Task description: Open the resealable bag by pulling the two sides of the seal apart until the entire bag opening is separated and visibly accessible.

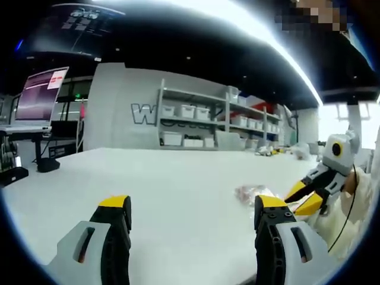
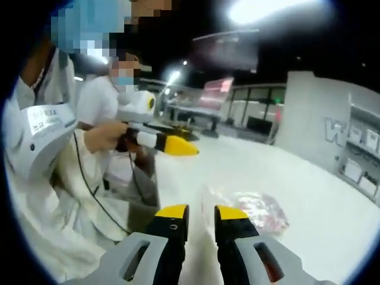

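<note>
The resealable bag [image 1: 252,193], clear with pinkish contents, lies flat on the white table [image 1: 178,178]. My left gripper [image 1: 191,206] hovers low over the table with its jaws wide apart and nothing between them; the bag sits just beyond its right jaw. The right gripper [image 1: 303,198] comes in from the right, its yellow tips a little apart beside the bag's edge. In the right gripper view, my right gripper [image 2: 202,215] has only a narrow gap between its jaws, and the bag [image 2: 252,209] lies just ahead, slightly right. The left gripper [image 2: 155,140] is held in a hand at the left.
Shelves with white bins [image 1: 196,119] stand behind the table, and a monitor on a stand [image 1: 38,98] sits at its left edge. People in white coats [image 2: 53,172] stand close at the table's near side. Small items [image 1: 270,151] lie at the far right.
</note>
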